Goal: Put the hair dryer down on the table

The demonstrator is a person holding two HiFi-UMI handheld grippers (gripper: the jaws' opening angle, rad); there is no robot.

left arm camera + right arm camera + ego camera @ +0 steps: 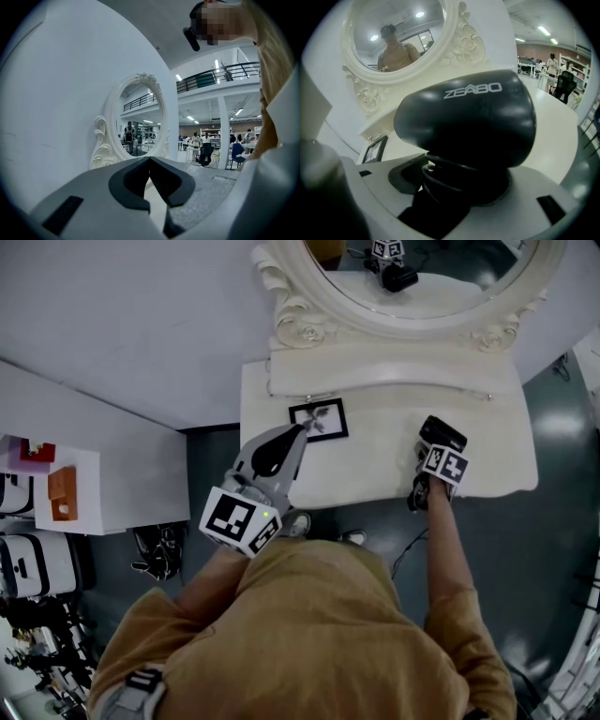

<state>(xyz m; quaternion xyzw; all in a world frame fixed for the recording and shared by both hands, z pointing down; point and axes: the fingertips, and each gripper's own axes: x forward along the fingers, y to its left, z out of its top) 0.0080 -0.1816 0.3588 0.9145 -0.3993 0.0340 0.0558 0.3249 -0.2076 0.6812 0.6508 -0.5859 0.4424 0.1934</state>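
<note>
A black hair dryer [473, 117] marked ZEABO fills the right gripper view, its cord coiled round the handle. My right gripper [459, 187] is shut on that handle, holding the dryer [441, 434] over the right part of the white dressing table [375, 479]. Whether the dryer touches the tabletop I cannot tell. My left gripper [298, 432] is shut with nothing in it, its tips [150, 159] over the table's left part beside a small framed picture [320, 420].
An ornate white oval mirror [412, 287] stands at the back of the table against the wall. A white shelf unit [66, 488] with small items stands to the left. The dark floor [562, 521] and a cable lie right of the table.
</note>
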